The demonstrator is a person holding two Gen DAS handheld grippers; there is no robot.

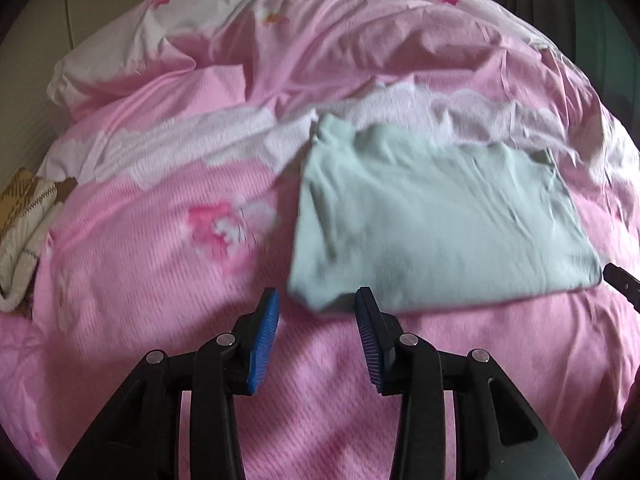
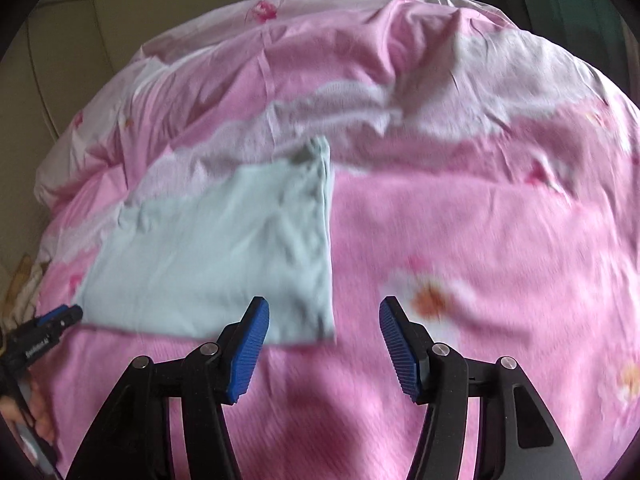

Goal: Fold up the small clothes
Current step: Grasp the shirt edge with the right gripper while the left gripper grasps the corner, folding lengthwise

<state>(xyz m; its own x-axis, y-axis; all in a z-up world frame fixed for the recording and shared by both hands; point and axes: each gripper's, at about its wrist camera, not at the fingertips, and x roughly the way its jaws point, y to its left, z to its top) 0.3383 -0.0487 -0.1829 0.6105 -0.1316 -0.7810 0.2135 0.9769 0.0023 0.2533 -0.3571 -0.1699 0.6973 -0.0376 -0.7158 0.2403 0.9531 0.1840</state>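
Fabric of a pale mint-green, soft knit garment, already folded into a rough rectangle, is lying flat on the rumpled pink-and-white floral quilt that is covering the bed, toward the near edge. Its long axis is running side to side across the quilt, parallel to that near edge, and a narrower bunched end is pointing toward the far side at the garment's left corner as the left wrist view shows it.

Left gripper is hovering just short of the garment's near left corner, its blue ribbed pads spread apart and gripping nothing. Right gripper is hanging over the near right corner, its jaws standing wider still and likewise empty; one pad is overlapping the cloth in the picture, though whether it is touching is hard to judge through the motion blur.

Judging by the wrinkles, the cloth is looking light, limp and easily dragged, so it is likely to sag and unfold if lifted by one point only. Pinching all layers together at both near corners, close to the edge, seems the safest hold.

A folded tan-and-cream checked cloth is sitting at the quilt's left edge, well apart from the garment.
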